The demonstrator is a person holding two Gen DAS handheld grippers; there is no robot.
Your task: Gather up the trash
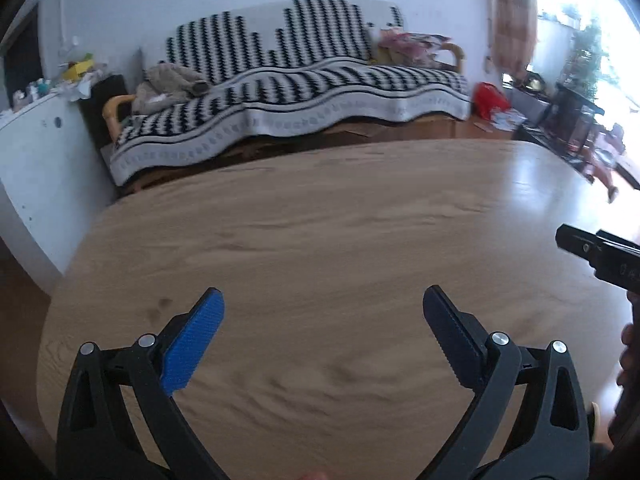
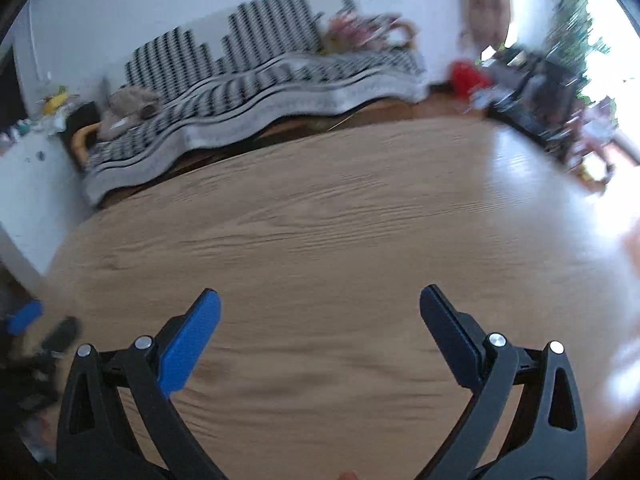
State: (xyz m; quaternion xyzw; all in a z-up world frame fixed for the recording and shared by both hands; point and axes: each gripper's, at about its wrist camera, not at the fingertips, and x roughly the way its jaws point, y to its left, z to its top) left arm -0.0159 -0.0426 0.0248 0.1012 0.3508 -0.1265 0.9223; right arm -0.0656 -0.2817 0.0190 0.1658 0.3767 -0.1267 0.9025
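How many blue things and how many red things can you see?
Blue pads on the left tool: 2
Blue pads on the right tool: 2
Red bag on the floor: 1
Total: 5

One table (image 1: 320, 216), wooden. One sofa (image 1: 288, 92) behind, under one striped cover (image 1: 360, 92). One red bag (image 1: 489, 98) on the floor at the sofa's end. One white cabinet (image 1: 36, 152) at left, heaped with small clutter too blurred to count. Two grippers: left gripper (image 1: 324, 300), right gripper (image 2: 320, 300), each with two fingers, one pad bright blue (image 1: 196, 340), one dark (image 1: 452, 340).
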